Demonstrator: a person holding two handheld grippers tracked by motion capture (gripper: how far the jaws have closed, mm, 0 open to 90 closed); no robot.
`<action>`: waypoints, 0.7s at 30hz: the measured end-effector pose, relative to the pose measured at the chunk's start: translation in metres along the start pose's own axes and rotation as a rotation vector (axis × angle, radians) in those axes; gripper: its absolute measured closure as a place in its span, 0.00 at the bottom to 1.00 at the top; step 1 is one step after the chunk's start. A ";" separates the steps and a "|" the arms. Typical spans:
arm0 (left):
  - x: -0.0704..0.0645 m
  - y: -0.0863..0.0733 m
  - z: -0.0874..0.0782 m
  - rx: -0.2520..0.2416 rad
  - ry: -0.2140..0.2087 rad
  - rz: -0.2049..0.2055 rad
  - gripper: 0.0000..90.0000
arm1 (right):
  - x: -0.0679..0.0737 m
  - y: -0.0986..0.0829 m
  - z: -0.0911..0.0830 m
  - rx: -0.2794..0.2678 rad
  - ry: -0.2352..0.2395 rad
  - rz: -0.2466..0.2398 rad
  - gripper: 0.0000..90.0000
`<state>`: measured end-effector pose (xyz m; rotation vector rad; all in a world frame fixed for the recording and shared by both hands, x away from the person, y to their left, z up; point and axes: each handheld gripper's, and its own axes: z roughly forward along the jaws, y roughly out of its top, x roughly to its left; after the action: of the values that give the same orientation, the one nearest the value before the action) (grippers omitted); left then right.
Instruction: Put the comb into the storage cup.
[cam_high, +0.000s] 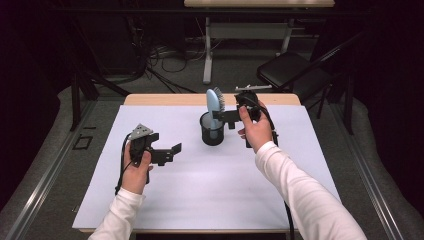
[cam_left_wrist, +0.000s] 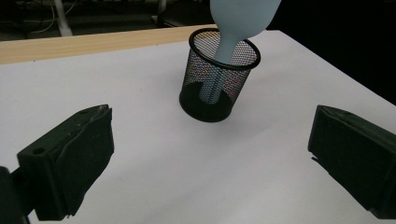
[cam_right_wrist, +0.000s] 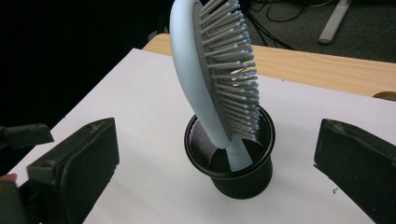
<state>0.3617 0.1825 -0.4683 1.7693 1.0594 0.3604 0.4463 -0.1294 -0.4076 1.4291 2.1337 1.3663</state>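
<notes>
a pale blue hairbrush (cam_high: 215, 107) stands handle-down in a black mesh cup (cam_high: 212, 132), just above the centre of the high view, its head tilted, grey bristles facing frame right, on white paper.

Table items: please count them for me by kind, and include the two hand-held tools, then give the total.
Hairbrush, light blue, standing handle-down in the cup: 1
Mesh cup, black: 1
Tools, both open and holding nothing: 2, left tool and right tool
Total: 4

hairbrush (cam_right_wrist: 205, 93): smooth pale-blue plastic | cup (cam_left_wrist: 218, 79): black wire mesh | table (cam_high: 210, 190): matt white cover, wood edge
</notes>
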 end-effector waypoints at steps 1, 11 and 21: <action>0.000 0.000 -0.001 0.001 -0.001 0.001 0.01 | 0.000 -0.001 0.000 0.000 0.000 -0.003 0.00; -0.002 0.003 -0.007 0.015 -0.021 0.007 0.01 | -0.002 -0.011 -0.011 0.017 0.022 -0.024 0.00; -0.003 0.006 -0.013 0.022 -0.031 0.010 0.01 | -0.006 -0.026 -0.025 0.035 0.030 -0.065 0.00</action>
<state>0.3544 0.1873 -0.4566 1.7948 1.0366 0.3275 0.4180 -0.1513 -0.4164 1.3478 2.2135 1.3417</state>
